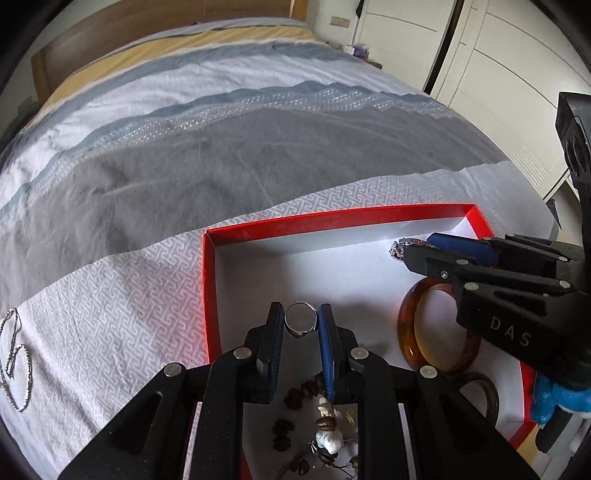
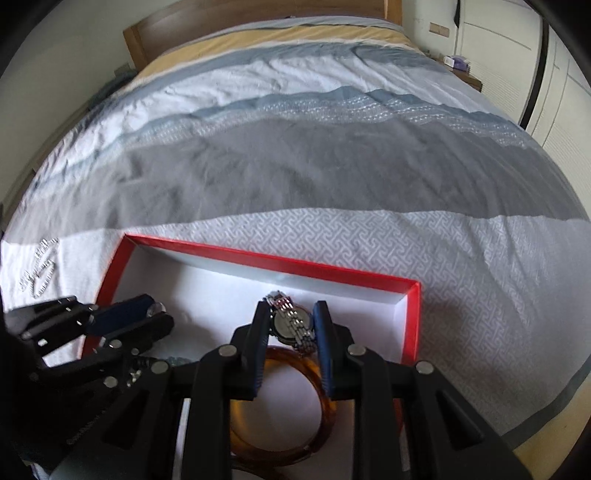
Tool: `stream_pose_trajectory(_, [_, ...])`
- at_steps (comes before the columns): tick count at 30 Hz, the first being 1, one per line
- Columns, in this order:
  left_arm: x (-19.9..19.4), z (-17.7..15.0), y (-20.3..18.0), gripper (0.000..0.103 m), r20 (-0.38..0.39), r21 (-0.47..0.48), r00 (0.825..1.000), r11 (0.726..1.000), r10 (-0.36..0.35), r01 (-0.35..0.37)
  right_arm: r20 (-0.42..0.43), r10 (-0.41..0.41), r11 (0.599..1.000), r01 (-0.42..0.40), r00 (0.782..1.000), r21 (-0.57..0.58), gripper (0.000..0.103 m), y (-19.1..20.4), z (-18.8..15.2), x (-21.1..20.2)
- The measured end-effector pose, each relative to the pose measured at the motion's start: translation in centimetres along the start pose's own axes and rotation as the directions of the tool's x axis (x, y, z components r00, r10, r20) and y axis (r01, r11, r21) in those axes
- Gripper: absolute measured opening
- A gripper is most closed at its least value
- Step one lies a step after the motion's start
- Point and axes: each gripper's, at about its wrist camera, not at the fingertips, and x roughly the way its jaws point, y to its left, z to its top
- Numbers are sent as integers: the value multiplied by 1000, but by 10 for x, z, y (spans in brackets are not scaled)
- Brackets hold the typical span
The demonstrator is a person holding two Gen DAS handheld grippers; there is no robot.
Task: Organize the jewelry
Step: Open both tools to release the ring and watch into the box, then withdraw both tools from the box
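A wide bed (image 2: 295, 155) is filling the room, lying under a bedspread (image 1: 229, 155) banded in grey, white, blue and yellow. A wooden headboard (image 1: 147, 29) is standing behind it. White wardrobe doors (image 1: 517, 66) are lining the right wall, catching daylight.

The shallow cardboard box (image 1: 369, 216) has bright red walls and a plain white floor. Near its right side lies a translucent amber-brown bangle (image 1: 406, 325), with a darker brown wooden ring (image 1: 491, 398) nearer. The metal watch (image 2: 291, 321) is shiny silver. The bedspread (image 1: 221, 147) runs in bands: white with a grey maze pattern near, then plain grey, pale blue, white and yellow far.
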Motion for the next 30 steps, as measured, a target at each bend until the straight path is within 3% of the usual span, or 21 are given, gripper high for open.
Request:
stream_pose_trajectory(7, [0,4,0,20,-15,-9,1000,1000,5,-5,11,-22,999,22,1000,23,26,-7,-1,-18])
stream_pose_trajectory(11, [-23,4,1,31,12,-30,1000,999,16,-16,53,-38,999,36,998,37,32,-14,-2,-54])
stream_pose_trajectory(14, [-59,3,-2,31,59,-41,998,999,-1,3,101,-44,998,39,994,54,32,-17,-5,-94])
stream_pose_trajectory(18, [-132,-2,-3,31,178,-38,984,999,23,-17,177,-30,998,19,984,63,32,-8,-12,-155])
stream_pose_trajectory(21, [-181,-13,6,31,224,-61,973,997,58,-46,228,-11,999,3,974,38,33,11,-21,-200])
stream_pose_trajectory(26, [-248,-40,38,31,197,-109,969,986,148,-129,305,39,999,-40,952,-3,34,51,-36,-265])
stream_pose_trajectory(30, [-315,-81,75,31,229,-173,941,962,249,-212,348,77,997,-67,934,-40,35,87,-54,-306])
